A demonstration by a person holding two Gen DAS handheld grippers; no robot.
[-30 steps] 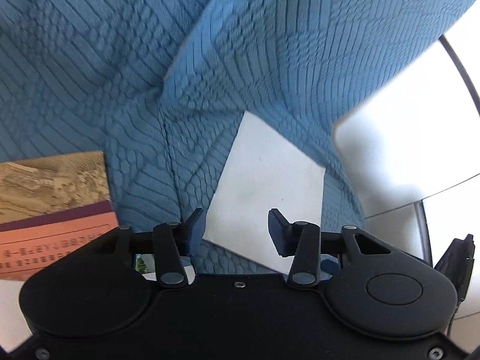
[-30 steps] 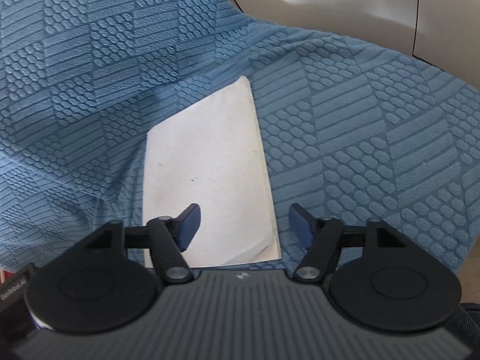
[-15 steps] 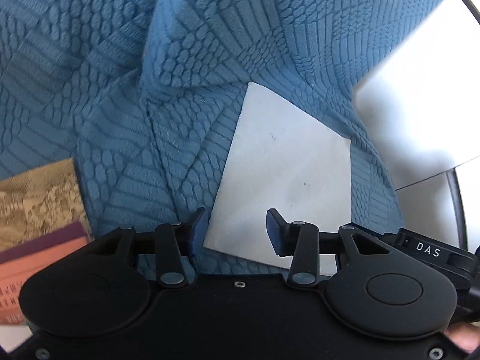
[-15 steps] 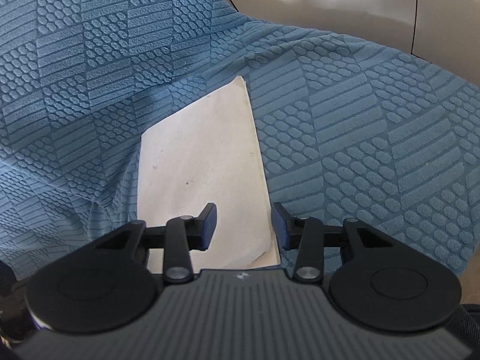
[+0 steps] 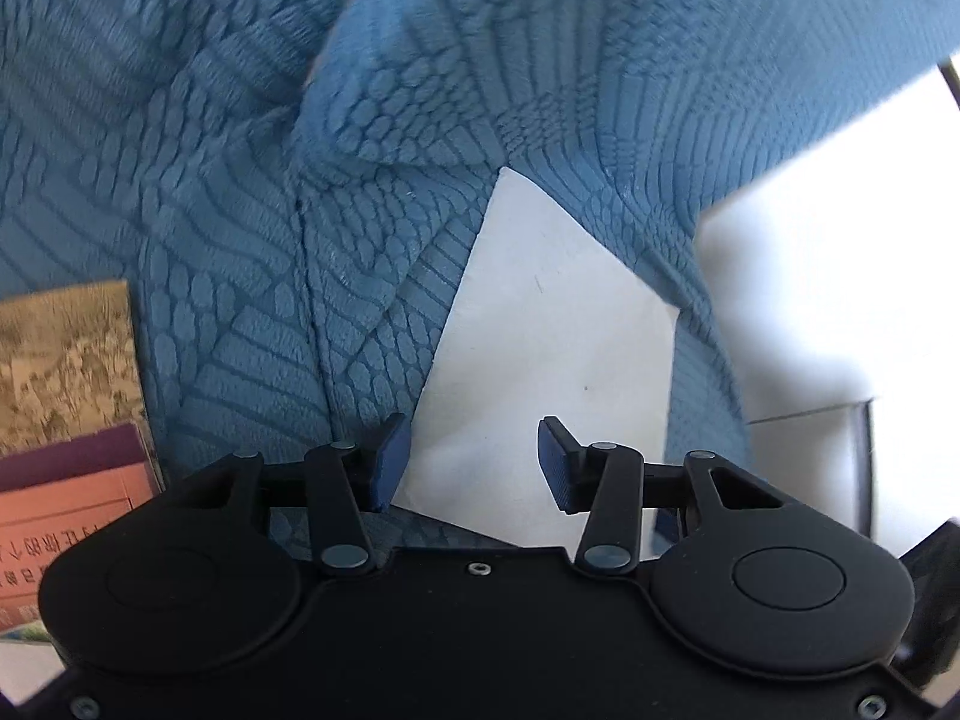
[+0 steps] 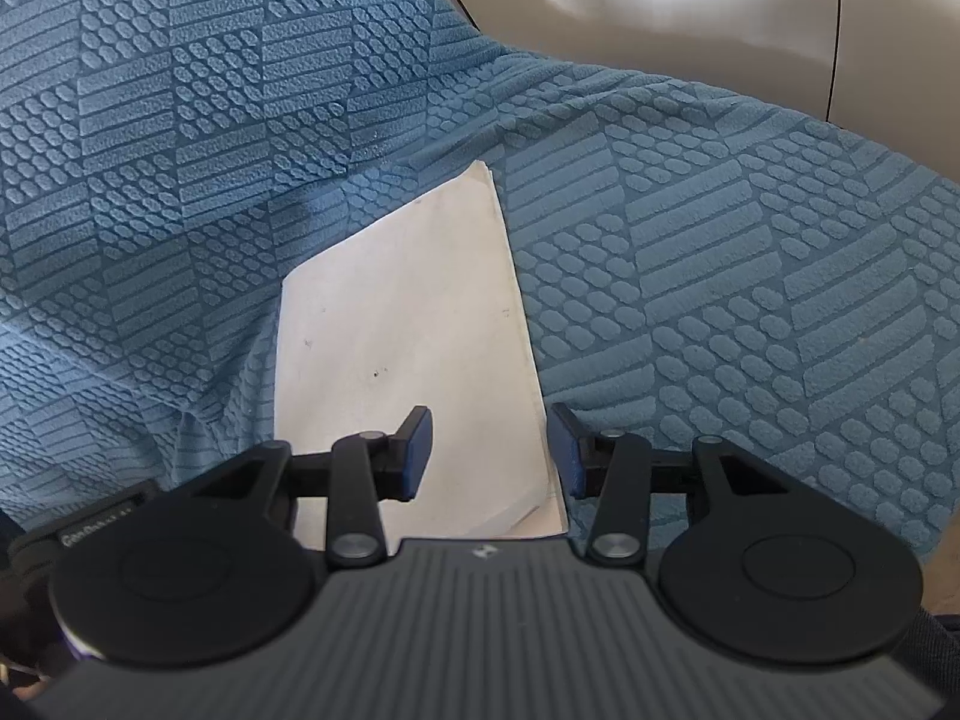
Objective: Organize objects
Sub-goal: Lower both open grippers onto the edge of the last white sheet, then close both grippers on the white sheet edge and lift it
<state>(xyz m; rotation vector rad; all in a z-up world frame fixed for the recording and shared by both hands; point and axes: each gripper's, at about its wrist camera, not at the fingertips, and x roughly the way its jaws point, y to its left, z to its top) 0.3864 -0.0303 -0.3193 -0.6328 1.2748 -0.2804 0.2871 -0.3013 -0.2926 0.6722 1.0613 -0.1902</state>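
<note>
A white booklet (image 5: pixel 552 354) lies on a blue cloth (image 5: pixel 252 192) with bumpy squares and stripes on it. The cloth is rumpled, and a fold of it covers the far corner of the booklet.

The left hand-held gripper (image 5: pixel 474 462) points down at the near end of the booklet. Its two blue fingers are apart. The left finger (image 5: pixel 391 461) sits right at the booklet's left edge, and the right finger (image 5: pixel 555 462) is over the white cover. Its fingers have just been opening a little. The booklet lies under the gap, and I cannot tell if a finger touches it.

The right hand-held gripper (image 6: pixel 489 453) also points down at the booklet (image 6: pixel 408 348). Its fingers are apart too, and they have just been closing. The left finger (image 6: pixel 417 450) is over the cover, and the right finger (image 6: pixel 564 450) is just past the booklet's right edge, over the cloth (image 6: pixel 720 300). The pads do not squeeze anything.

In the left view, another book (image 5: pixel 66 420) with a tan, purple and orange cover lies at the left side, beside the cloth. A white table (image 5: pixel 840 270) shows at the right, past the cloth.
</note>
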